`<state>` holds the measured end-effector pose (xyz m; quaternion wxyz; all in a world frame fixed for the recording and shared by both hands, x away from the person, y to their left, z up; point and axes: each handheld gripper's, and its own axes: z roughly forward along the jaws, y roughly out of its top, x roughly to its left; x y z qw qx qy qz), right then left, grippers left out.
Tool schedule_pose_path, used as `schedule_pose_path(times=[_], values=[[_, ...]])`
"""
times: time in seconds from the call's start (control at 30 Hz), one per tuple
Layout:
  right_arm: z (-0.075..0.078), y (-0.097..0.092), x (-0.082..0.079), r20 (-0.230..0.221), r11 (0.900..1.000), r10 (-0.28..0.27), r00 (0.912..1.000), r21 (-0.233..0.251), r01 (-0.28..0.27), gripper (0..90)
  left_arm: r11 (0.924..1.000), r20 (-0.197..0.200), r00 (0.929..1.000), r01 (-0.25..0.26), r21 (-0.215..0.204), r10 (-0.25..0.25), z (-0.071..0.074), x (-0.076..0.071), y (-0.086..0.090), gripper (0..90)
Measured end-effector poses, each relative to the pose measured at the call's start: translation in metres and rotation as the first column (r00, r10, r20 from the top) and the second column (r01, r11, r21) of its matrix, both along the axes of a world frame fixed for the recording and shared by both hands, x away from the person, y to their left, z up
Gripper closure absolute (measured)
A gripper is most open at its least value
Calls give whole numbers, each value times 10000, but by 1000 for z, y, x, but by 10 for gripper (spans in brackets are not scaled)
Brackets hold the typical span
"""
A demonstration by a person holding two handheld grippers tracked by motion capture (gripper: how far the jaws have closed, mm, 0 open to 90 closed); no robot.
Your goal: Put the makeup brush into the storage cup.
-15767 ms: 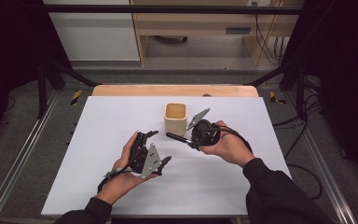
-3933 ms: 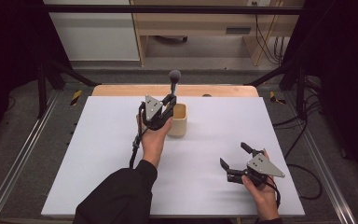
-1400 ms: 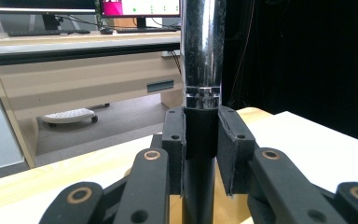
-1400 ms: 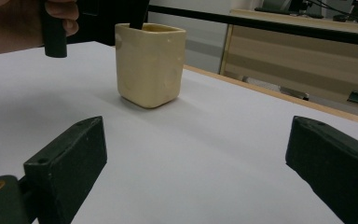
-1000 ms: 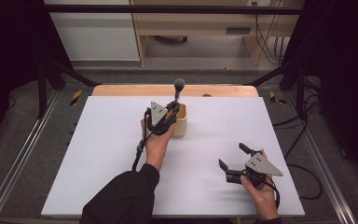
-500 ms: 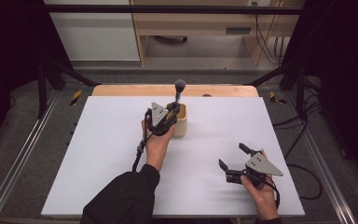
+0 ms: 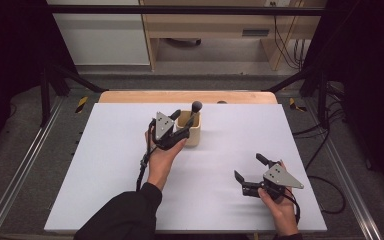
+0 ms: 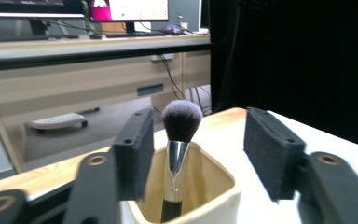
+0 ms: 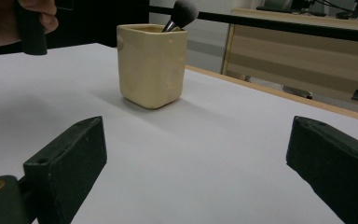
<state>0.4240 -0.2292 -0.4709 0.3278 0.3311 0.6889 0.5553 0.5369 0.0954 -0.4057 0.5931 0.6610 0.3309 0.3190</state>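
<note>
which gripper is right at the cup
The left gripper, jaws open either side of the brush in the cup; the right gripper rests far off.

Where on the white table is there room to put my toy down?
Lots of room. The table is bare on its whole left side, and between the cream cup and the right gripper. The back right corner is bare too. It is crowded only around the cup, where the left gripper hovers beside the brush.
</note>
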Motion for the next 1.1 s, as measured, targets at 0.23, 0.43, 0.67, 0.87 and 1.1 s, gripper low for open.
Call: schedule_pose_path(times=[0.23, 0.43, 0.67, 0.87, 1.1], values=[[0, 0, 0, -17, 10000, -8, 10000, -4, 8, 52, 9997, -111, 9998, 179, 143, -177, 3, -5, 7, 317], [0, 0, 0, -32, 10000, 23, 10000, -12, -23, 54, 9985, -161, 9996, 236, 490, -229, 1, -6, 8, 286], [0, 0, 0, -44, 10000, 4, 10000, 45, -4, 52, 9978, -302, 9984, 489, 442, -476, 1, -6, 6, 243], [1, -1, 0, -73, 9999, 24, 10000, 113, -23, 50, 9972, -528, 9965, 663, 354, -644, 0, -5, 6, 209], [0, -1, 0, -95, 9999, 33, 9999, 162, -31, 49, 9959, -848, 9930, 847, 315, -818, -2, -5, 7, 139]])
